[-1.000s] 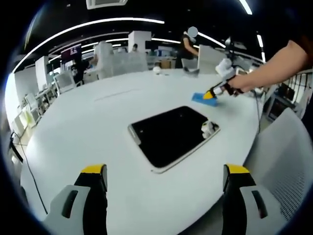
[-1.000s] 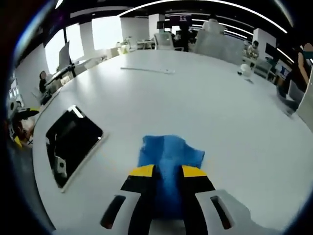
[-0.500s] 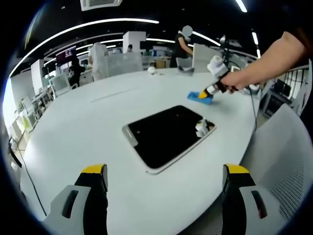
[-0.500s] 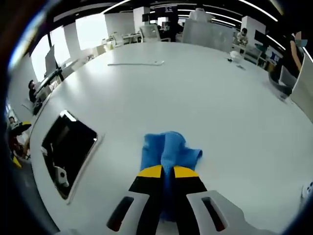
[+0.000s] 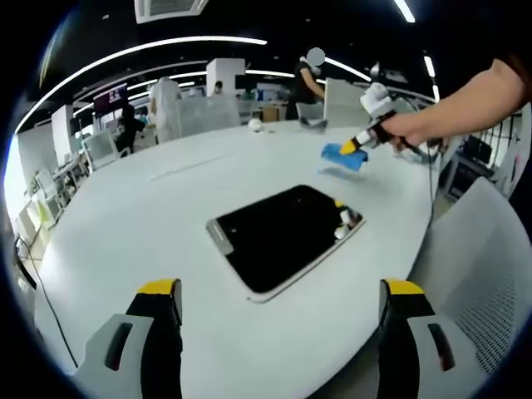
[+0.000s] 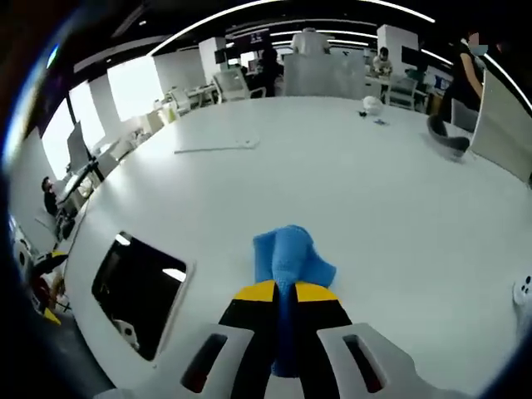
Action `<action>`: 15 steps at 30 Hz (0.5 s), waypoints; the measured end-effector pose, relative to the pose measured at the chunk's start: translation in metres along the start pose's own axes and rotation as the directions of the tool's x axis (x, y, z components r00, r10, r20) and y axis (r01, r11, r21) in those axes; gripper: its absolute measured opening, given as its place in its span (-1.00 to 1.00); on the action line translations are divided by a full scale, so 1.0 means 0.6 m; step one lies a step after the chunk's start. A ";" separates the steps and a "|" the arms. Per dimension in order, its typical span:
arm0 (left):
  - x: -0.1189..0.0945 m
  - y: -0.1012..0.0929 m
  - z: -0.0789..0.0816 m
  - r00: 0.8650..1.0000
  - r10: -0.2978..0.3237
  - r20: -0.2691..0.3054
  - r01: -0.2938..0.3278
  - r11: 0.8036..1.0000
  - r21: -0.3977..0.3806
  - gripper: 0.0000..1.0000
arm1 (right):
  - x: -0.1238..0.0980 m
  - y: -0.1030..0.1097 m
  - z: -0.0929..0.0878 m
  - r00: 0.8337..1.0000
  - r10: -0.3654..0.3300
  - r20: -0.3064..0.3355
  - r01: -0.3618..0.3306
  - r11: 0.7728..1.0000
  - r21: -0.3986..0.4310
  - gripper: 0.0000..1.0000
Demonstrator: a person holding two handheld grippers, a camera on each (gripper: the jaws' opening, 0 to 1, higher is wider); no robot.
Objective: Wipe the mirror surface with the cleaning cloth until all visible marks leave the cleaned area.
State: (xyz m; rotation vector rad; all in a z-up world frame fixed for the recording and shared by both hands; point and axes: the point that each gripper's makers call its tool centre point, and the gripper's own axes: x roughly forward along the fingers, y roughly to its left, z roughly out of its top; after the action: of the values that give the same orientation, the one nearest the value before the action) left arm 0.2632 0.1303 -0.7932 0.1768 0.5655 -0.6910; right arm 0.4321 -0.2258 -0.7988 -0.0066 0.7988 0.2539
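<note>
A dark rectangular mirror with a pale frame lies flat on the white round table; it reflects a small white-and-yellow shape near its right corner. My left gripper hovers open in front of the mirror, nothing between its jaws. In the left gripper view the right gripper, held by a person's hand, carries the blue cloth above the table beyond the mirror. In the right gripper view my right gripper is shut on the blue cloth, with the mirror down to its left.
A grey mesh chair stands at the table's right edge. A thin flat strip lies on the far table. A small white object and a dark bowl-like item sit near the far rim. People and desks fill the office behind.
The right gripper has closed fully on the blue cloth and lifted it off the table. The left gripper stays open, its view barely shifted.
</note>
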 end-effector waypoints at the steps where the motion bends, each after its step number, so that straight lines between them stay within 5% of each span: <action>1: 0.000 -0.001 0.000 1.000 -0.003 0.000 0.003 1.000 -0.002 0.98 | -0.003 0.000 0.002 1.000 -0.001 -0.003 0.001 1.000 0.004 -0.97; 15: -0.001 0.001 0.000 1.000 0.000 0.002 0.000 1.000 -0.018 0.99 | -0.034 0.007 0.024 1.000 -0.019 -0.002 0.019 0.999 0.050 -0.97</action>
State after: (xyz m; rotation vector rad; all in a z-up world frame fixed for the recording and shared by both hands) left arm 0.2634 0.1310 -0.7928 0.1596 0.5690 -0.6861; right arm 0.4278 -0.2246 -0.7736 0.0330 0.8065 0.2163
